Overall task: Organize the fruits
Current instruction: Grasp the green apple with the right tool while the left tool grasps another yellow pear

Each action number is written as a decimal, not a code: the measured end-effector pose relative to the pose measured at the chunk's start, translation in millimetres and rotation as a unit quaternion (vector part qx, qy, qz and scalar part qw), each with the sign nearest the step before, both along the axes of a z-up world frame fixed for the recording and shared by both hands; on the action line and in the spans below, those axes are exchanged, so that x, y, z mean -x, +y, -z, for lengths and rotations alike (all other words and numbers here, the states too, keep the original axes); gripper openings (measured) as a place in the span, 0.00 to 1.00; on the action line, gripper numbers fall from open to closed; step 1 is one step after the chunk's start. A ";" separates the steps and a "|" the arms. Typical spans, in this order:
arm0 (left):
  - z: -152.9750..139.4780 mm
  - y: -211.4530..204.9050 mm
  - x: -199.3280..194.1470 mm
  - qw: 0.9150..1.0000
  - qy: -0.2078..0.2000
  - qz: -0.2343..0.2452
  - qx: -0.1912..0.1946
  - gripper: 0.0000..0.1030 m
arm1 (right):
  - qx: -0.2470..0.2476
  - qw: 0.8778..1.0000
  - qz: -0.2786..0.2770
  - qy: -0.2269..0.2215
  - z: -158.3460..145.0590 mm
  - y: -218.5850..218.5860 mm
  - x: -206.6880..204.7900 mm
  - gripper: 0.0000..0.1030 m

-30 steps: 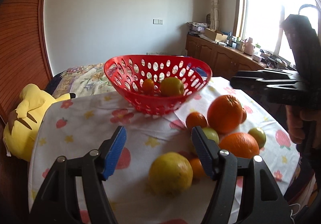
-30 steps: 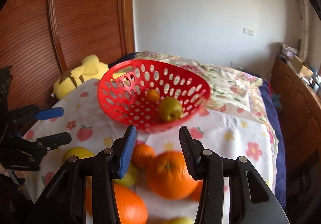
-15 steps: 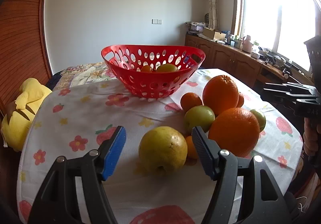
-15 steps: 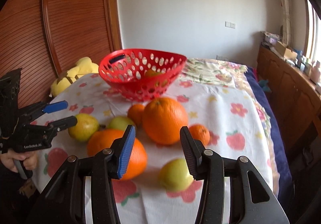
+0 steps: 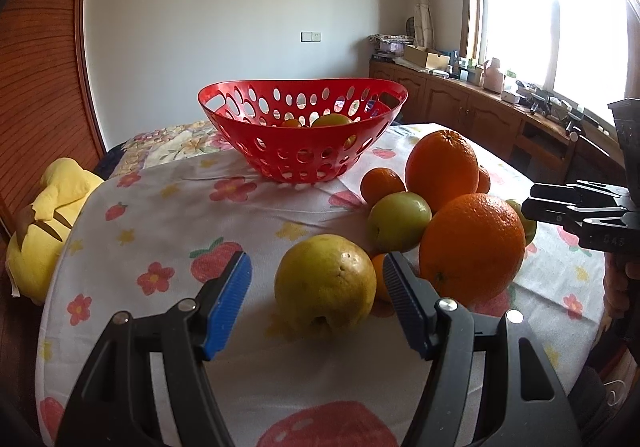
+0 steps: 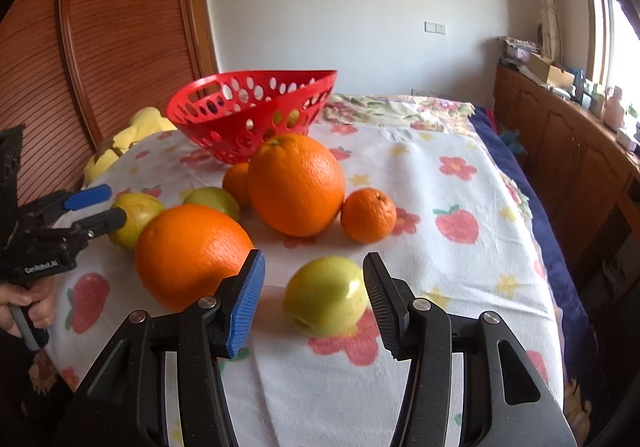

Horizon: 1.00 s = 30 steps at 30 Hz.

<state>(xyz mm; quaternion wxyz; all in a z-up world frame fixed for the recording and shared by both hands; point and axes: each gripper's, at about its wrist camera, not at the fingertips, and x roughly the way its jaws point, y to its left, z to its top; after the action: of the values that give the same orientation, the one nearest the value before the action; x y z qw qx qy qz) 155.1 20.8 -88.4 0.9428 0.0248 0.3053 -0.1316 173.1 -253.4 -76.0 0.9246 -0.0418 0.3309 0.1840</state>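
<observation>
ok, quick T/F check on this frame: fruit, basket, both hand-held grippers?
1. The red perforated plastic basket holds fruit. True.
2. The left hand-held gripper clamps the big yellow-green round fruit. False: the fruit sits between open jaws, with gaps on both sides.
3. The right hand-held gripper straddles the small green apple. True; its jaws have just been opening.
4. Both large oranges are in the basket. False: both lie on the flower-print tablecloth.

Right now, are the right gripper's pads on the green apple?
Apart. In the right wrist view the green apple lies between the right gripper's jaws, which have just been opening; tablecloth shows beside the blue pad.
</observation>
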 end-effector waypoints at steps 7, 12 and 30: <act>1.0 1.7 1.2 1.000 0.005 -0.006 0.001 0.67 | 0.005 1.000 0.007 0.015 13.7 -1.7 -3.4 0.51; 2.2 0.1 -0.6 1.000 0.008 -0.010 -0.009 0.67 | -0.004 1.000 0.009 0.023 20.6 -2.7 -5.9 0.55; 8.9 -7.2 -6.0 0.999 0.023 -0.010 -0.036 0.69 | 0.004 1.000 -0.007 0.016 27.6 9.4 -2.0 0.53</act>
<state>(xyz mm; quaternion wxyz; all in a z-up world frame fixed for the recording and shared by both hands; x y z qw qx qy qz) 161.1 13.6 -97.3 0.9353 0.0523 0.3318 -0.1113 175.1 -244.0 -103.6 0.9178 -0.0447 0.3458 0.1899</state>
